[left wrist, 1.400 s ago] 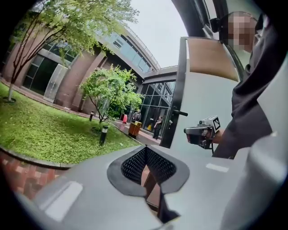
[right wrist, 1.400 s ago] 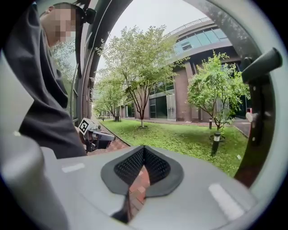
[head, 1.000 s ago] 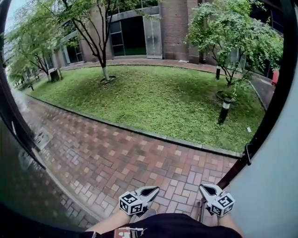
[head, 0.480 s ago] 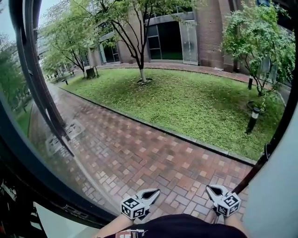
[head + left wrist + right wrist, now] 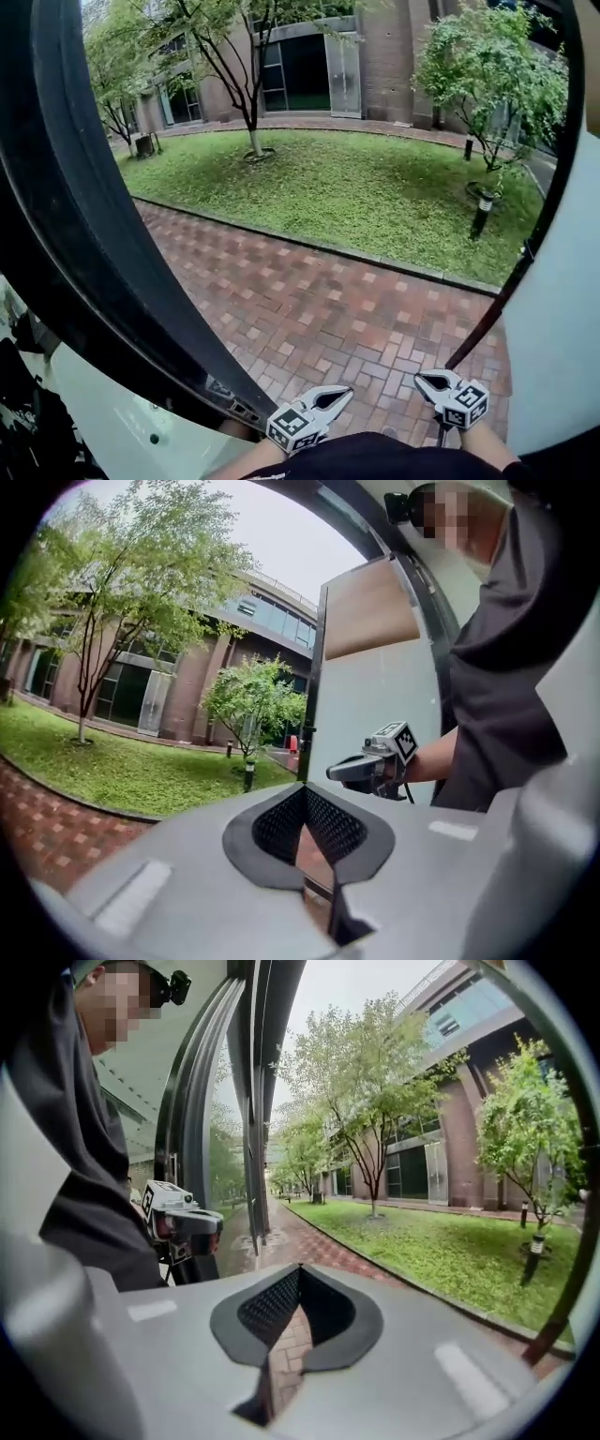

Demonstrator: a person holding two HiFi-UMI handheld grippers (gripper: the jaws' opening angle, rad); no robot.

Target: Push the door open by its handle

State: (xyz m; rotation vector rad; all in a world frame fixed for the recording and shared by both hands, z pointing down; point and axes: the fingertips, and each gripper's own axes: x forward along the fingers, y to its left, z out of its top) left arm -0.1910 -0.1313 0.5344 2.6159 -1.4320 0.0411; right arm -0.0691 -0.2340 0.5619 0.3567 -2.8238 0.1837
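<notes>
**Door** (image 5: pixel 84 234): dark-framed and glazed. In the head view it fills the left side, and its frame sweeps in a broad curve from the top left corner down to the bottom centre. The frame ends just beside the left gripper. In the right gripper view the dark uprights stand at the left, with glass between them. The handle cannot be made out.

**Left gripper** (image 5: pixel 345 394): held low over the near edge of the brick paving (image 5: pixel 328 309), next to the foot of the door frame and pointing outward. Its own view shows the jaw tips meeting, with nothing between the pads and only paving visible behind them.

**Right gripper** (image 5: pixel 424 380): beside the left one and apart from it, over the same near edge of the paving, close to the pale panel. Its jaw tips are also together and hold nothing.

**Pale panel** (image 5: pixel 562 309): a dark-edged panel that closes the right side of the opening.

**Person**: a dark garment (image 5: pixel 375 459) runs along the bottom edge of the head view, and a forearm runs to each gripper.

**Lawn** (image 5: pixel 356 187): borders the far edge of the paving behind a kerb.

**Bollard lamp** (image 5: pixel 481 214): upright near the right end of the lawn.

**Trees**: one tree (image 5: pixel 248 84) stands at the far side of the lawn. A bushier tree (image 5: pixel 487 66) stands at the right.

**Brick building** (image 5: pixel 384 56): stands beyond the lawn and has a large glazed entrance.
</notes>
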